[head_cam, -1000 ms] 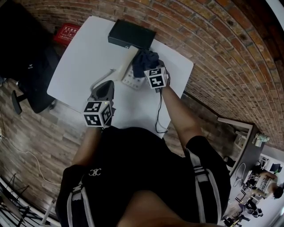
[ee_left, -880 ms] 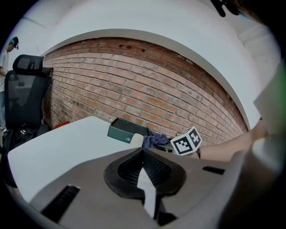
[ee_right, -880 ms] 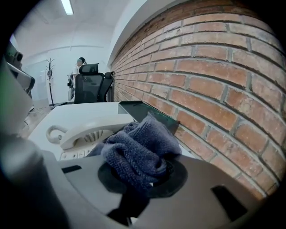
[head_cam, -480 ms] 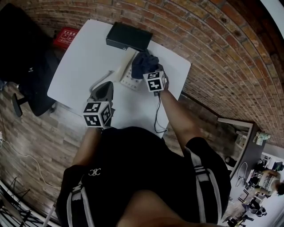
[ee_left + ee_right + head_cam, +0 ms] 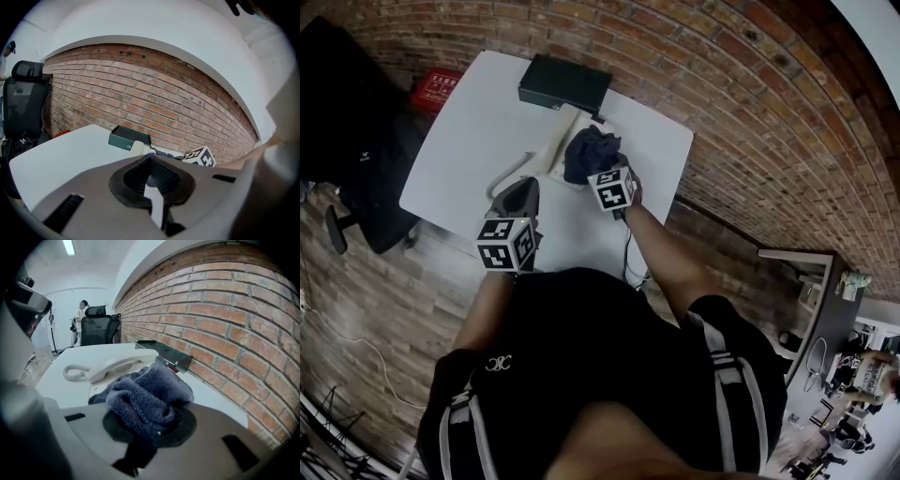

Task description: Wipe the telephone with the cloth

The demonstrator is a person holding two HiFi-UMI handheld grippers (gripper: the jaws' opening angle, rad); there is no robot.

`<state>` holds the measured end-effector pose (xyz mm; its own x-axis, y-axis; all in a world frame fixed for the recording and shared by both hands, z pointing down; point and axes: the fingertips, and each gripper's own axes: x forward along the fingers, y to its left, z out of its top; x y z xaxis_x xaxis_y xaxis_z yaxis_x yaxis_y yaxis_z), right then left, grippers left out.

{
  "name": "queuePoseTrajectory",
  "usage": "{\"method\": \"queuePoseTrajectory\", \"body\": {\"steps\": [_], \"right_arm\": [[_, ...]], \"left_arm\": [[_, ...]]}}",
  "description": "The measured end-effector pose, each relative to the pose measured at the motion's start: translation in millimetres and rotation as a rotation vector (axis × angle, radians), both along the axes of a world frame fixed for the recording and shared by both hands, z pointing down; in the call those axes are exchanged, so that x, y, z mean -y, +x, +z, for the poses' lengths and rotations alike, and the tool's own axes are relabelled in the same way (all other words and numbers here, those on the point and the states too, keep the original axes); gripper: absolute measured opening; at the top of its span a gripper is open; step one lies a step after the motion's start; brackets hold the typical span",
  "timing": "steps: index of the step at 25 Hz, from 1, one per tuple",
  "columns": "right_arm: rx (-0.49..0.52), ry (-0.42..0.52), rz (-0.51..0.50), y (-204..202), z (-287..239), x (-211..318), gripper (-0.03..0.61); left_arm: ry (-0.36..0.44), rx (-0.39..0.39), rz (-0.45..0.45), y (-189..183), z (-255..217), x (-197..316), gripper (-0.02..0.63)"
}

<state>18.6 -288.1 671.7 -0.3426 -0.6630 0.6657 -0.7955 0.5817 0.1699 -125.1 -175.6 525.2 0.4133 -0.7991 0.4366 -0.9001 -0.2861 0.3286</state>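
Observation:
A white telephone (image 5: 555, 141) lies on the white table (image 5: 469, 131), its handset (image 5: 123, 364) and coiled cord (image 5: 75, 372) showing in the right gripper view. My right gripper (image 5: 598, 167) is shut on a dark blue cloth (image 5: 590, 152), which is bunched between the jaws (image 5: 145, 399) and rests on the telephone's right part. My left gripper (image 5: 522, 185) hovers near the table's front edge, left of the telephone, with its jaws together and nothing in them (image 5: 151, 161).
A black box (image 5: 564, 82) sits at the table's far edge beside the brick wall (image 5: 741, 103). A black office chair (image 5: 356, 178) stands left of the table. A cable (image 5: 626, 246) hangs over the front edge. A person (image 5: 82, 310) stands far off.
My right gripper has drawn the cloth slightly nearer to me over the telephone. The left gripper has stayed where it was.

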Motion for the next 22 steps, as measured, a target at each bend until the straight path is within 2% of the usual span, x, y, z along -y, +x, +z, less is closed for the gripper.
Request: {"method": "queuePoseTrajectory", "body": {"steps": [7,14,22], "right_arm": [[0.008,-0.032,-0.027,-12,9,-30,0.046],[-0.017,-0.026,-0.083,-28,14,-63,0.046],[-0.012,-0.066,-0.150,-41,22,-90,0.046]], "left_arm": [[-0.004,0.005,0.000,-2,0,-11,-0.008],[-0.010,0.010,0.008,-1,3,-14,-0.008],[-0.010,0.006,0.033,5,4,-11,-0.008]]}}
